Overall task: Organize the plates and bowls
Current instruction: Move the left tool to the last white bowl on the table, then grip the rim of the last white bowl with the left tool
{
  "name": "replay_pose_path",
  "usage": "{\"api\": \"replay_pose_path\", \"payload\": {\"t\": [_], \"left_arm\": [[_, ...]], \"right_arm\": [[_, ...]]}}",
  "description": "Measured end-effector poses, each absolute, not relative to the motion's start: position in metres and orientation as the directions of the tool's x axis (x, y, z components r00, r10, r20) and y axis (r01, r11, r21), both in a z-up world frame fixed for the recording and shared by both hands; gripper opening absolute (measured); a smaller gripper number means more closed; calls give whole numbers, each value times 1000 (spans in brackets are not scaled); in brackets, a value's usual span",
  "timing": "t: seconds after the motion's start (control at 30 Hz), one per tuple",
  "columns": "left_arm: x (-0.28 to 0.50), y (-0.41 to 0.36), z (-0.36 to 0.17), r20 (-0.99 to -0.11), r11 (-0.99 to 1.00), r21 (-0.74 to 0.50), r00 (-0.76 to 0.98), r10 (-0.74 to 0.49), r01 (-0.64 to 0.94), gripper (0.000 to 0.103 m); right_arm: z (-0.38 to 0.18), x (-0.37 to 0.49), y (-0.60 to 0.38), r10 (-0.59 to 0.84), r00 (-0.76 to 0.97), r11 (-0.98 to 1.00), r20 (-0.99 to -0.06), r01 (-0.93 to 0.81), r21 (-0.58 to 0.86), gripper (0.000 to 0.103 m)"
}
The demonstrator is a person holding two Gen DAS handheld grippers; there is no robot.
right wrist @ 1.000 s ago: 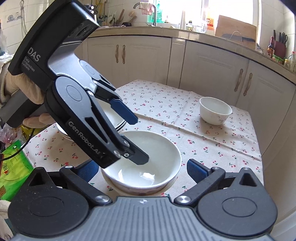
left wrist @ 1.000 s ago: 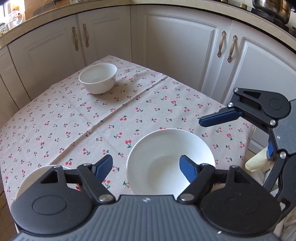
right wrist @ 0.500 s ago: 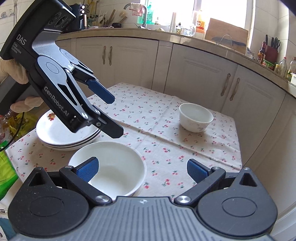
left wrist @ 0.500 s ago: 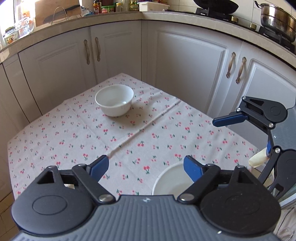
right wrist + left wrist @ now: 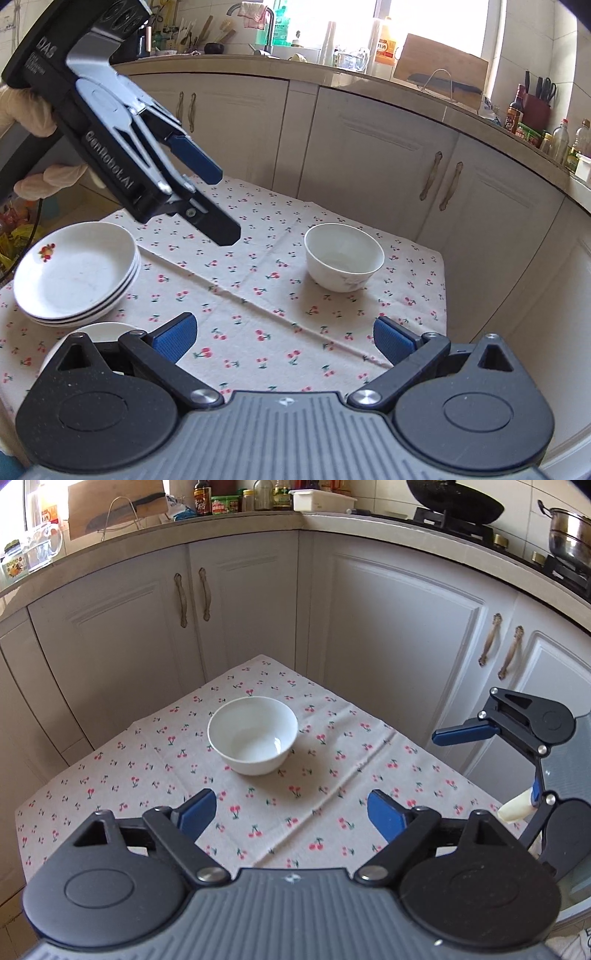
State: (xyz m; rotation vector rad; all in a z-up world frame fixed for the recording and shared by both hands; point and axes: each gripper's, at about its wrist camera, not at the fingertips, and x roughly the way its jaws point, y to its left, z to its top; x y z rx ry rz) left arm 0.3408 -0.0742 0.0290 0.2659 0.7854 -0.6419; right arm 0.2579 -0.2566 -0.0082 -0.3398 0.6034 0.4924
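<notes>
A small white bowl (image 5: 253, 734) stands upright near the far corner of the cherry-print table; it also shows in the right wrist view (image 5: 344, 256). A stack of white plates (image 5: 75, 275) sits at the left of that view, and the rim of a wide white bowl (image 5: 107, 328) peeks out behind my right gripper's left finger. My left gripper (image 5: 291, 814) is open and empty, held above the table short of the small bowl; it also shows in the right wrist view (image 5: 225, 205). My right gripper (image 5: 282, 338) is open and empty; one of its fingers (image 5: 463, 733) shows in the left wrist view.
The tablecloth (image 5: 258, 295) covers a small table set into a corner of white kitchen cabinets (image 5: 399, 635). The table edge drops off just right of the small bowl. Counters above hold bottles, a cutting board and pots.
Both grippers have lifted and pulled back from the wide white bowl, which has dropped almost out of view. The small bowl now sits in the middle of both views.
</notes>
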Motion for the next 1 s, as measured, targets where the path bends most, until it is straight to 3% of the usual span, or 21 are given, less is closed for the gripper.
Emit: {"api": "replay_pose_path", "payload": {"t": [0.53, 0.77, 1.0], "left_arm": [[452, -106, -23, -807, 812, -67, 447, -386, 580, 89], [482, -113, -44, -819, 829, -89, 433, -376, 552, 88], [510, -115, -62, -831, 841, -128, 406, -380, 526, 81]], "right_arm": [[-46, 367, -266, 356, 627, 772, -693, -615, -159, 103], [-62, 407, -271, 394, 606, 795, -691, -602, -73, 102], [-75, 428, -268, 412, 597, 812, -688, -584, -20, 96]]}}
